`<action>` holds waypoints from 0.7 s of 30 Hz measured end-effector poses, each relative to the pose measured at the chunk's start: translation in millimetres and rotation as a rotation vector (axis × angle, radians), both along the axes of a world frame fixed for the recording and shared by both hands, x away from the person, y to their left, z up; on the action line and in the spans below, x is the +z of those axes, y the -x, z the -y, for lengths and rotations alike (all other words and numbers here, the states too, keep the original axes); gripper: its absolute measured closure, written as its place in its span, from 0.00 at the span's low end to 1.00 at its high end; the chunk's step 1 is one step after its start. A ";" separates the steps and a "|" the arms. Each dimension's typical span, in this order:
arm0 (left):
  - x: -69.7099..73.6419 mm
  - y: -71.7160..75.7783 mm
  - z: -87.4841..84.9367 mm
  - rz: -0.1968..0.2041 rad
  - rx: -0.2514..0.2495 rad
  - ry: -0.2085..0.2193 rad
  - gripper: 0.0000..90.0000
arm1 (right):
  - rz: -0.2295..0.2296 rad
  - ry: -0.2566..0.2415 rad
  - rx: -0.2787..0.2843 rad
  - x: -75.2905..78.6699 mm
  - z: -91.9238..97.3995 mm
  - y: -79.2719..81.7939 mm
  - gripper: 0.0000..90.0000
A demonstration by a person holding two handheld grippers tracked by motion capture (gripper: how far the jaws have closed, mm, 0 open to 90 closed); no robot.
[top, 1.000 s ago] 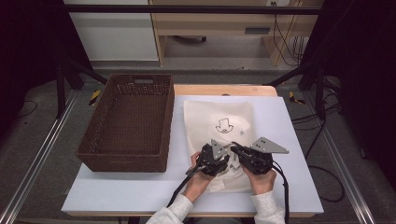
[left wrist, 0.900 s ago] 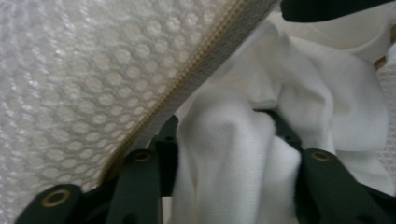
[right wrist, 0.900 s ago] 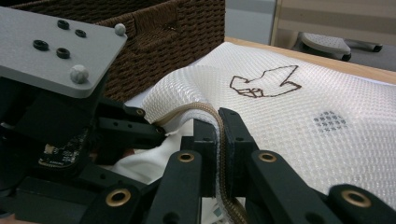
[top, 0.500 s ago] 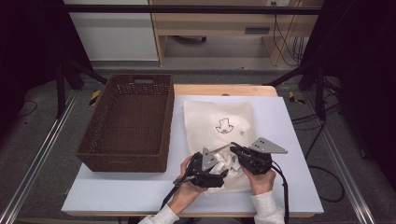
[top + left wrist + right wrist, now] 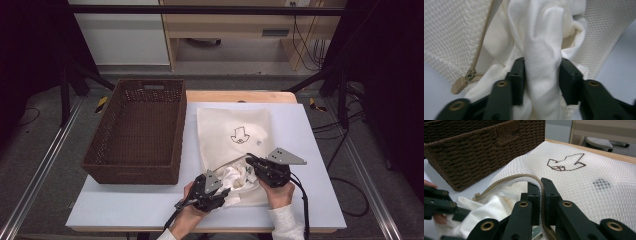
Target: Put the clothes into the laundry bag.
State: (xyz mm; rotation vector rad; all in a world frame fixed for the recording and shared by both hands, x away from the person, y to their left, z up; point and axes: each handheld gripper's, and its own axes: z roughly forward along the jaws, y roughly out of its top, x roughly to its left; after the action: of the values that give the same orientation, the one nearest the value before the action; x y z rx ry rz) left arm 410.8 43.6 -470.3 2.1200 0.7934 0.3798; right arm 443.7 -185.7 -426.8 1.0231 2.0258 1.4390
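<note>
Far left on the white table top: brown wicker basket, rectangular, slot handle in its far wall, standing upright. In the right gripper view the basket fills the upper left, just beside the bag.

Centre: cream mesh laundry bag lying flat on the table, brown outline print on its upper face, a small grey patch to the print's right. The bag's near end is open along a tan zipper; the zipper pull lies on the table at the mouth's edge.

White garment, bunched, spilling from the bag's near mouth toward the person.

Left gripper: low at the near edge of the table, held in the person's left hand. Its jaws have just been closing and now pinch a thick fold of the white garment between both pads, cloth bulging above and below the grip. Jaws partly closed, held apart by the cloth.

Right gripper: right of the garment, grey three-cornered plate on top, held in the right hand. Jaws nearly together, clamped on the bag's zippered edge, lifting the upper lip of the mouth off the garment. Mesh drapes away over the right jaw.

Cable trails from the right gripper over the near table edge.
</note>
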 end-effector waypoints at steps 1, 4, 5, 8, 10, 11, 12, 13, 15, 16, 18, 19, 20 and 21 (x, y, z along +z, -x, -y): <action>-1.1 -0.6 1.7 0.008 0.002 -0.006 0.79 | -0.002 -0.001 0.001 -0.1 0.0 -0.2 0.96; -0.6 -1.0 6.8 0.023 0.004 -0.014 0.86 | -0.002 -0.002 0.000 -0.1 0.2 -0.1 0.96; 1.2 -1.7 8.9 0.026 -0.001 -0.010 0.86 | -0.002 -0.004 0.001 0.0 0.2 -0.1 0.96; 5.6 -5.5 16.3 0.024 -0.009 0.018 0.87 | -0.003 -0.006 0.002 0.0 0.0 -0.4 0.96; 7.4 -9.8 25.0 0.030 -0.015 0.008 0.87 | -0.002 -0.005 0.002 0.2 0.0 -0.2 0.96; 7.9 -12.2 30.0 0.031 -0.013 0.008 0.87 | -0.003 -0.007 0.002 0.6 0.3 0.0 0.96; 8.8 -14.8 34.4 0.037 -0.013 0.001 0.87 | -0.002 -0.010 0.000 0.9 0.6 0.2 0.96; 9.5 -17.6 38.4 0.048 -0.009 -0.004 0.87 | -0.005 -0.017 -0.002 1.5 0.7 0.6 0.96; 10.5 -25.5 45.5 0.046 -0.004 0.001 0.87 | 0.002 -0.015 0.000 2.2 1.5 0.8 0.96; 10.3 -27.9 47.6 0.049 0.000 0.000 0.87 | -0.001 -0.021 -0.002 2.5 1.5 1.1 0.96; 8.7 -34.5 52.3 0.051 0.013 -0.002 0.87 | 0.001 -0.022 -0.002 2.9 1.6 1.3 0.96; 7.5 -37.7 54.1 0.054 0.020 -0.004 0.87 | 0.000 -0.023 -0.001 3.1 1.3 1.5 0.96; 6.2 -41.1 55.3 0.056 0.029 -0.005 0.87 | 0.001 -0.021 0.002 3.2 1.2 1.7 0.96; 4.4 -44.5 56.0 0.061 0.035 -0.005 0.87 | 0.002 -0.018 0.004 3.3 1.0 1.8 0.96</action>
State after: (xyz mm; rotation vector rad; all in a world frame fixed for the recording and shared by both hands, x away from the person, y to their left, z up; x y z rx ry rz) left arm 455.3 -12.4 -465.9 2.0914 0.7958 0.4638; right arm 441.9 -186.6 -423.6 1.0252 2.0184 1.4627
